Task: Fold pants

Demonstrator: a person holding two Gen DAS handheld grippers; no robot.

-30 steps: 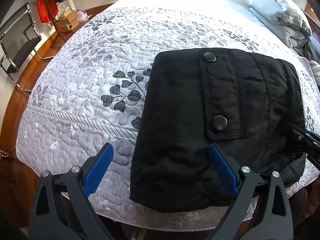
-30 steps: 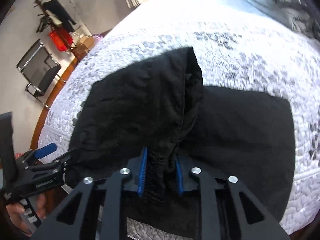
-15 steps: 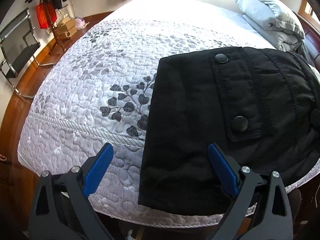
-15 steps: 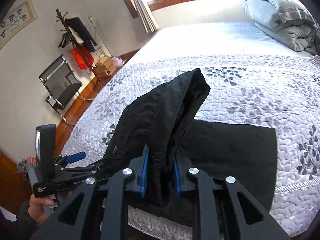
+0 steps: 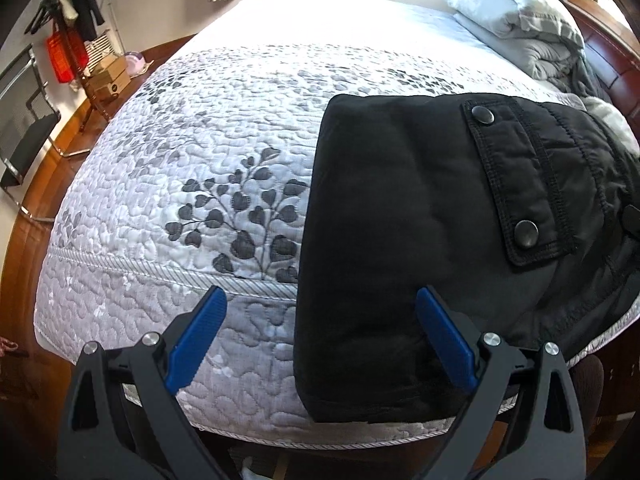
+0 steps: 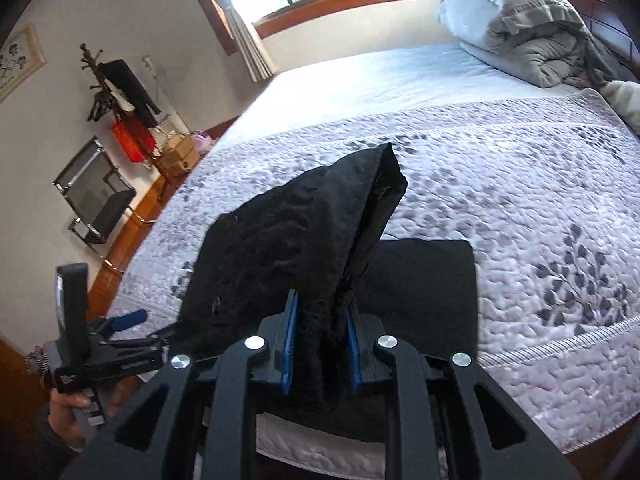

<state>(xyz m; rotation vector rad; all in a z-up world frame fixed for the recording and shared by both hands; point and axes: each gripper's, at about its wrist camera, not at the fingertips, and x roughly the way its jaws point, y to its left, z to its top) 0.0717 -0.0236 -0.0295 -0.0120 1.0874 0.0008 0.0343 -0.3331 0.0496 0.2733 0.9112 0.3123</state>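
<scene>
Black pants (image 5: 420, 216) lie folded at the near edge of a quilted bed, a snap-button pocket flap (image 5: 516, 184) facing up. My left gripper (image 5: 320, 340) is open, its blue pads straddling the left edge of the pants near the bed's front edge. My right gripper (image 6: 322, 344) is shut on a bunched part of the pants (image 6: 304, 236) and lifts it into a peak above the flat part (image 6: 424, 280). The left gripper (image 6: 120, 336) also shows at the lower left of the right wrist view, held by a hand.
The white quilt with grey leaf print (image 5: 208, 168) covers the bed. A folded grey duvet and pillow (image 6: 520, 28) sit at the head. A chair (image 6: 96, 196), coat rack (image 6: 116, 92) and boxes stand on the wooden floor to the left.
My right gripper has raised the gripped pants higher and tilted up, bringing the window and room into view. My left gripper drifted slightly left, staying open.
</scene>
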